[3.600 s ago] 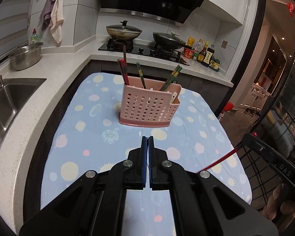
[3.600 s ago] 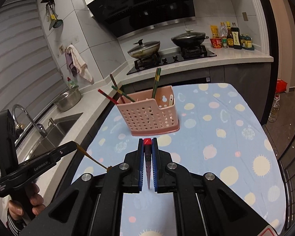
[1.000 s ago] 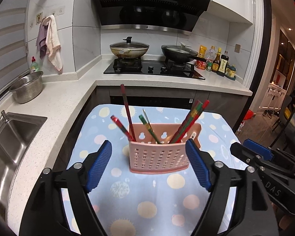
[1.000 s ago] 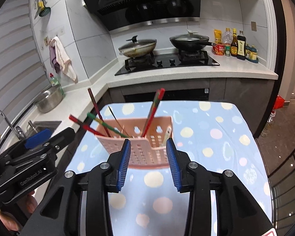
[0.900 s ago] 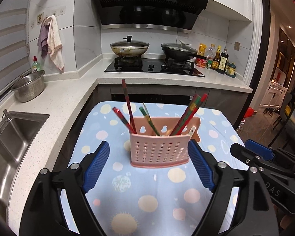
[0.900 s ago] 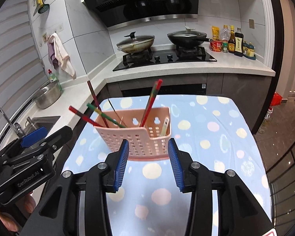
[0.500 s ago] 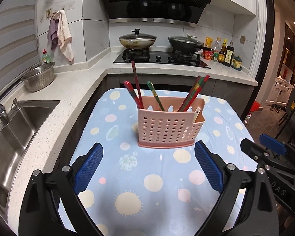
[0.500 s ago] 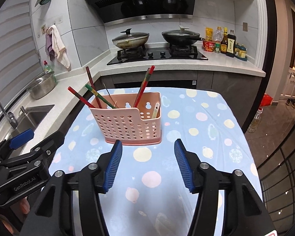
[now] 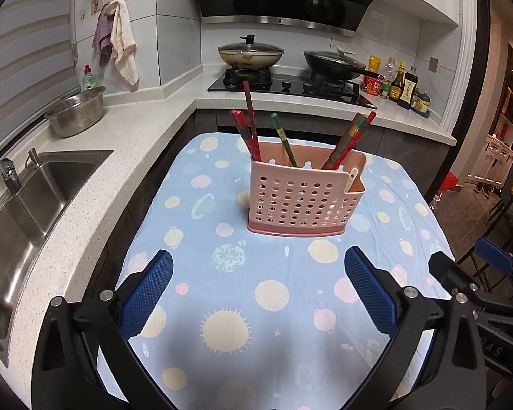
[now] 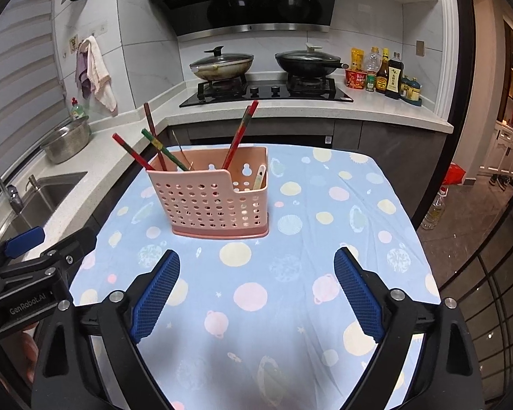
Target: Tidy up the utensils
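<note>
A pink perforated utensil basket [image 9: 304,201] stands upright on the blue dotted tablecloth [image 9: 273,294]; it also shows in the right wrist view [image 10: 215,201]. Several red and green chopsticks [image 9: 251,130] lean in its left and middle compartments, and they show in the right wrist view [image 10: 237,136] too. A small pale spoon [image 10: 259,176] sits in the low right compartment. My left gripper [image 9: 258,270] is open and empty, well short of the basket. My right gripper [image 10: 256,266] is open and empty, also short of it.
A steel sink [image 9: 27,205] and a metal colander [image 9: 77,111] lie on the counter to the left. A stove with two lidded pans [image 9: 251,53] and sauce bottles [image 9: 398,85] are behind. The table's right edge drops to the floor [image 10: 461,225].
Both grippers were shut on a chopstick each 3.6 s ago; now both are open and empty, more chopsticks stand in the basket, and both grippers have pulled back from it.
</note>
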`<state>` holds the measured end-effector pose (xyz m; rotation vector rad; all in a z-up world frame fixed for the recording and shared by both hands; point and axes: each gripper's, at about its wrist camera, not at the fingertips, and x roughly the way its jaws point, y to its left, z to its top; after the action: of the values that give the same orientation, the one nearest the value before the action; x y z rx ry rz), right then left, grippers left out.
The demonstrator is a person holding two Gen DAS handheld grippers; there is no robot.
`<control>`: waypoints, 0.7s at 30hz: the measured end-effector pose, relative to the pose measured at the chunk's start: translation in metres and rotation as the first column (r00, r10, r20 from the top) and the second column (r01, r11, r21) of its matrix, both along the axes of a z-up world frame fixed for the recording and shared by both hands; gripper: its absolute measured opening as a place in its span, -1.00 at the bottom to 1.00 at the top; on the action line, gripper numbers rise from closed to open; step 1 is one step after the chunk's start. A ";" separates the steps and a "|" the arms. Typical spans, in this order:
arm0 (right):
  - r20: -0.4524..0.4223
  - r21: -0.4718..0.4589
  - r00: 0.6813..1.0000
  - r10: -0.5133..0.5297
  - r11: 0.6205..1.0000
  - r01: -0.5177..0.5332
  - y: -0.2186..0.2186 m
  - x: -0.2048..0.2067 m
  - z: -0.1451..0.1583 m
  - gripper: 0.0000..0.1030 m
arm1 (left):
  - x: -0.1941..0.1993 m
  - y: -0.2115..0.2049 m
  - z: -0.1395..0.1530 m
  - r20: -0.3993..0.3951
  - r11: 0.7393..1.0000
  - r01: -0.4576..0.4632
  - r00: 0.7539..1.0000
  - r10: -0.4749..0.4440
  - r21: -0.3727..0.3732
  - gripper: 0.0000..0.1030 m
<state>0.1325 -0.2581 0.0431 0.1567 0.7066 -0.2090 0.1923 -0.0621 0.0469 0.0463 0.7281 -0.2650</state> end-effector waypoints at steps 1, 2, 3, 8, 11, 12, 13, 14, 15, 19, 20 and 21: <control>0.000 -0.002 1.000 -0.002 1.000 0.002 0.001 -0.001 -0.001 0.88 | 0.000 0.000 -0.001 -0.001 1.000 -0.003 1.000 0.003 0.002 0.87; 0.000 -0.009 1.000 0.000 1.000 0.000 0.002 -0.001 -0.001 0.88 | 0.000 0.001 -0.001 -0.001 1.000 -0.008 1.000 0.008 0.007 0.87; 0.000 -0.018 1.000 -0.001 1.000 0.001 0.003 -0.001 -0.002 0.88 | -0.001 0.001 -0.002 -0.002 1.000 -0.014 1.000 0.014 0.010 0.87; 0.001 -0.047 1.000 -0.006 0.999 0.006 0.007 -0.002 -0.003 0.88 | -0.002 0.001 -0.003 -0.002 1.000 -0.013 1.000 0.013 0.008 0.87; -0.002 -0.040 1.000 -0.007 0.999 0.007 0.007 -0.002 -0.005 0.88 | -0.002 0.002 -0.003 -0.002 1.000 -0.015 1.000 0.015 0.010 0.87; -0.003 -0.042 1.000 -0.007 0.999 0.007 0.008 -0.002 -0.005 0.88 | -0.002 0.002 -0.003 0.000 1.000 -0.016 1.000 0.016 0.012 0.87; -0.002 -0.043 1.000 -0.006 0.999 0.005 0.009 -0.003 -0.005 0.88 | -0.002 0.002 -0.003 0.004 1.000 -0.018 1.000 0.018 0.014 0.87; -0.003 -0.042 1.000 -0.006 0.999 0.006 0.008 -0.003 -0.005 0.88 | -0.003 0.002 -0.003 0.009 1.000 -0.020 1.000 0.020 0.019 0.87; -0.004 -0.042 1.000 -0.006 0.999 0.006 0.009 -0.003 -0.005 0.88 | -0.003 0.002 -0.003 0.010 1.000 -0.021 1.000 0.021 0.021 0.87; -0.004 -0.039 1.000 -0.008 0.999 0.008 0.009 -0.003 -0.006 0.88 | -0.003 0.002 -0.004 0.002 0.999 -0.023 1.000 0.023 0.022 0.87; -0.004 -0.039 1.000 -0.009 0.999 0.009 0.009 -0.004 -0.006 0.88 | -0.003 0.002 -0.004 0.001 0.999 -0.027 1.000 0.027 0.022 0.87; -0.005 -0.041 1.000 -0.010 0.999 0.010 0.009 -0.004 -0.006 0.88 | -0.003 0.002 -0.005 0.000 0.999 -0.028 1.000 0.028 0.022 0.87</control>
<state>0.1287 -0.2488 0.0371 0.1211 0.7060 -0.2334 0.1896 -0.0600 0.0422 0.0571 0.7316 -0.2299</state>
